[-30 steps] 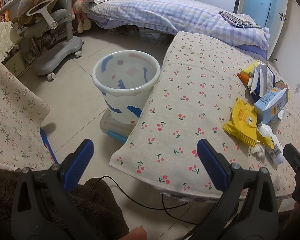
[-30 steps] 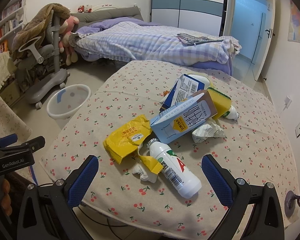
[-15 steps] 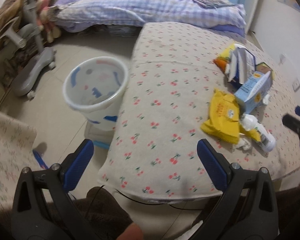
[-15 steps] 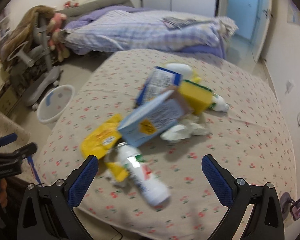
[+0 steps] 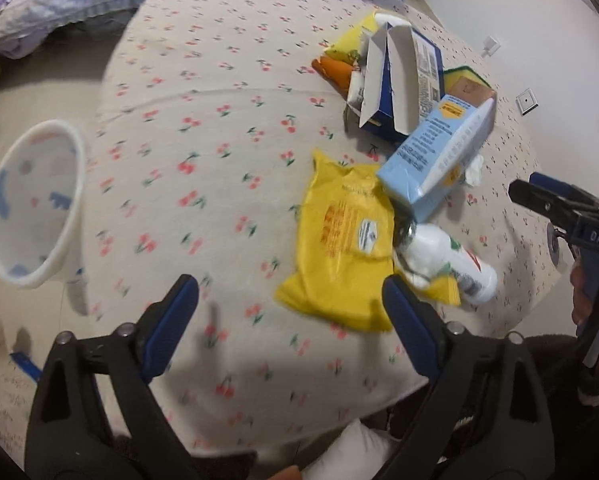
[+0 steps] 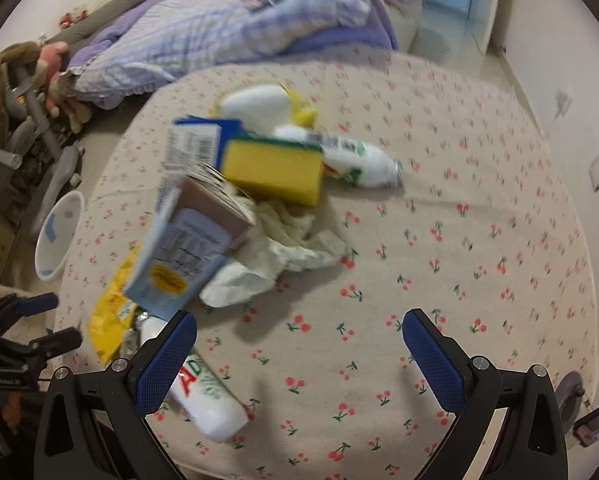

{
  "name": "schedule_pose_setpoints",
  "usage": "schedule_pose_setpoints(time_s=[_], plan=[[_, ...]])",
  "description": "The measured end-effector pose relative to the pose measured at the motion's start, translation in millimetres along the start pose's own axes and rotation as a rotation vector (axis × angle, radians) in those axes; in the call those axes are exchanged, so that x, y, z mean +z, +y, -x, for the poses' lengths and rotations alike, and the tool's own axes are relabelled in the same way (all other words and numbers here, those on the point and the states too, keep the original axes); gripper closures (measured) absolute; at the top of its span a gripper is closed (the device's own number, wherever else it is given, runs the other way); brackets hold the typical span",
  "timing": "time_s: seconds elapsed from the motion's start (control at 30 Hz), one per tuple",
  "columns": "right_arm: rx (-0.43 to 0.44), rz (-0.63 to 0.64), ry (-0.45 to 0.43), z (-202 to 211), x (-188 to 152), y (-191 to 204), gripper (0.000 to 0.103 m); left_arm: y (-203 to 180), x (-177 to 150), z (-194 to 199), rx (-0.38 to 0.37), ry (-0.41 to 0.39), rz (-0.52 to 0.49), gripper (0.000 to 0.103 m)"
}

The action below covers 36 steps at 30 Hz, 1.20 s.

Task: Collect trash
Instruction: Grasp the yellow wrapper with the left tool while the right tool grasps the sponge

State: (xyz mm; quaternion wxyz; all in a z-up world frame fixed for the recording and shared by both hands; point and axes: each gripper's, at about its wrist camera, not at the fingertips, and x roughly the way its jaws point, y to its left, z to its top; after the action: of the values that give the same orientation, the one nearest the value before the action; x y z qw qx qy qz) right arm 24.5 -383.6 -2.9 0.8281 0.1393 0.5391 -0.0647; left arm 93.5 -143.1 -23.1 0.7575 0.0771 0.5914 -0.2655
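Note:
Trash lies piled on the cherry-print tablecloth (image 5: 203,128): a yellow wrapper (image 5: 341,240), a light blue carton (image 5: 439,160), a white bottle (image 5: 447,264), an open dark blue box (image 5: 395,84) and crumpled paper (image 6: 275,252). A yellow sponge (image 6: 273,168) and a second white bottle (image 6: 355,160) sit farther back. My left gripper (image 5: 289,302) hovers over the cloth just short of the yellow wrapper, its jaws closing with nothing between them. Over bare cloth my right gripper (image 6: 299,336) is open, with the near white bottle (image 6: 207,396) by its left finger.
A white bin (image 5: 31,204) with blue marks stands on the floor left of the table. A bed with a checked purple quilt (image 6: 227,36) lies behind. A grey chair base (image 6: 55,160) and soft toys fill the far left. A person's hand (image 5: 587,296) holds the right gripper.
Both grippers have swept toward the trash pile and tilted downward. The left view slid right from the bin onto the yellow wrapper. Its jaws have narrowed a little.

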Motion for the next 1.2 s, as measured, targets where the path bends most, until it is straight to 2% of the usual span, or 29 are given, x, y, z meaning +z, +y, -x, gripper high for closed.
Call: schedule_pose_setpoints(time_s=[0.1,0.17,0.27,0.33,0.4,0.53,0.6,0.7,0.77,1.0,1.13,1.2], plan=[[0.023,-0.030,0.015,-7,7,-11,0.000,0,8,-18,-0.027,0.040,0.026,0.028],[0.027,-0.059,0.007,-9,14,-19,0.000,-1,12,-29,-0.049,0.077,0.037,0.033],[0.039,-0.104,-0.009,-10,27,-30,0.000,-7,15,-36,-0.030,0.090,0.023,0.035],[0.042,-0.136,-0.020,-11,35,-38,0.000,-14,16,-37,-0.006,0.090,-0.008,0.046],[0.053,-0.163,-0.026,-10,41,-43,0.000,-23,19,-39,0.007,0.087,-0.041,0.063],[0.112,-0.232,-0.048,-8,57,-50,0.001,-29,21,-40,-0.004,0.085,-0.037,0.074],[0.143,-0.257,-0.056,-7,63,-50,0.004,-24,26,-38,-0.005,0.082,-0.021,0.092],[0.191,-0.286,-0.049,-11,72,-44,0.008,-12,29,-31,-0.028,0.072,0.030,0.094],[0.217,-0.293,-0.029,-17,76,-37,0.014,-9,28,-27,-0.026,0.062,0.028,0.095],[0.243,-0.256,0.004,-30,79,-16,0.049,-1,22,-16,-0.018,0.031,0.022,0.096],[0.235,-0.249,-0.017,-22,77,-17,0.057,-2,21,-7,-0.010,0.004,0.038,0.096],[0.235,-0.254,-0.034,-15,76,-20,0.058,16,17,5,-0.010,-0.007,0.047,0.096]])
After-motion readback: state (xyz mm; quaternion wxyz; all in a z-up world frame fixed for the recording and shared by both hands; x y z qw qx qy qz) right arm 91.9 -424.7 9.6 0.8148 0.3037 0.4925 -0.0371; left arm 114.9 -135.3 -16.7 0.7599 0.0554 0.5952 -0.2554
